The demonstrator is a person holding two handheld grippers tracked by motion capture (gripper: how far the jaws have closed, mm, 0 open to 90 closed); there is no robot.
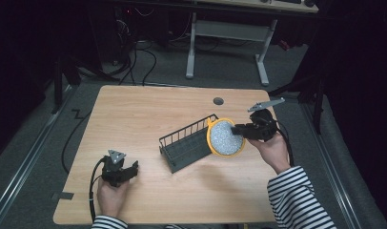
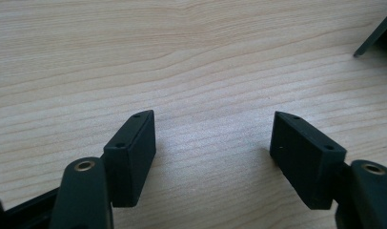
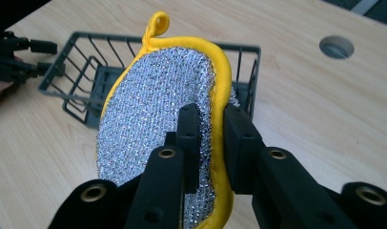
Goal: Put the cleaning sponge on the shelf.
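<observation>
The right gripper has its 2 black jaws pinched on the yellow rim of a round scouring pad of silver metallic mesh with a yellow border and a small hanging loop. The pad is held on edge, clear of the table, and in the high view the scouring pad hangs at the right end of a dark grey wire basket with a solid floor; whether it touches the basket's end wall cannot be told. The basket looks empty, so the pick-up appears done and the placing inside appears left.

The left gripper has its 2 jaws spread wide with nothing between them, low over the pale wooden table, well apart from the basket in the high view.
</observation>
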